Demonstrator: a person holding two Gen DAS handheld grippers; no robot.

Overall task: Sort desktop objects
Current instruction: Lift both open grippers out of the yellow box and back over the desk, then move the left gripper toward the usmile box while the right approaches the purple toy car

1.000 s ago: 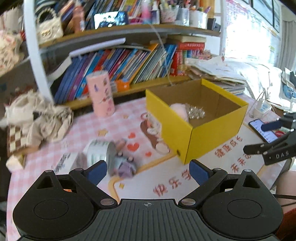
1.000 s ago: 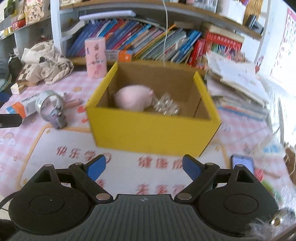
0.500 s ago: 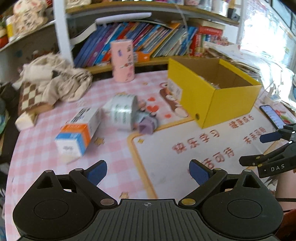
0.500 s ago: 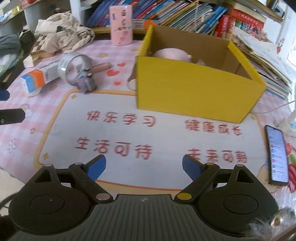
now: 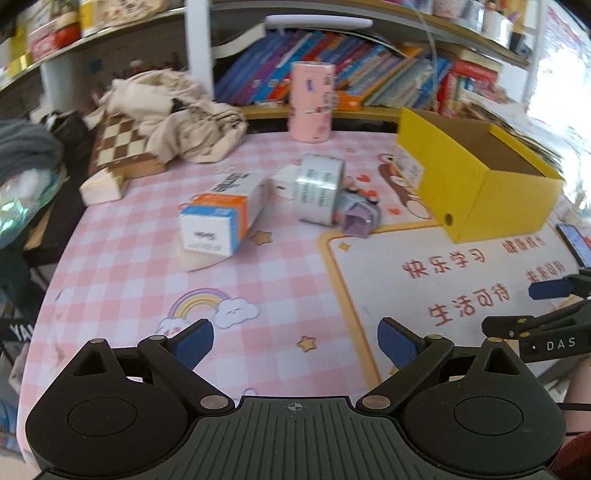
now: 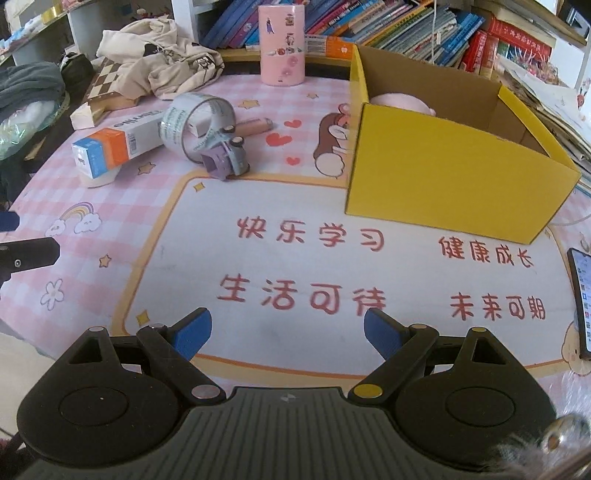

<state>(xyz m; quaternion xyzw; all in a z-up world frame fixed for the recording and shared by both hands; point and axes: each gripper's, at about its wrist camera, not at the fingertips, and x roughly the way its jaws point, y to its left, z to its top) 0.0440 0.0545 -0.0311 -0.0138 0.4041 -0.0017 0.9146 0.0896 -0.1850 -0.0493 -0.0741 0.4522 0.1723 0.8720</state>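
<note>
A yellow cardboard box [image 6: 436, 173] [image 5: 480, 184] stands on the pink checked mat, with a pink soft thing [image 6: 402, 102] inside it. Left of the box lie a white and orange carton [image 5: 218, 218] [image 6: 114, 146], a roll of tape [image 5: 319, 188] [image 6: 195, 118], a small purple toy car [image 5: 360, 214] [image 6: 225, 158] and a pinkish stick [image 6: 255, 125]. My left gripper [image 5: 295, 341] hangs open over the mat's near edge, empty. My right gripper [image 6: 287, 334] is open too, above the white panel with red characters, nothing between its fingers.
A pink cylinder [image 6: 281, 44] [image 5: 311, 101] stands at the back before a shelf of books [image 6: 388, 26]. Crumpled cloth [image 5: 177, 114] and a chessboard [image 5: 125, 146] lie back left. A phone [image 6: 580, 299] lies at the right edge. Stacked papers [image 6: 546, 96] lie behind the box.
Both grippers have drawn back from the yellow box toward the near table edge and sunk lower. The carton, tape and toy car now show in full. Both stayed open.
</note>
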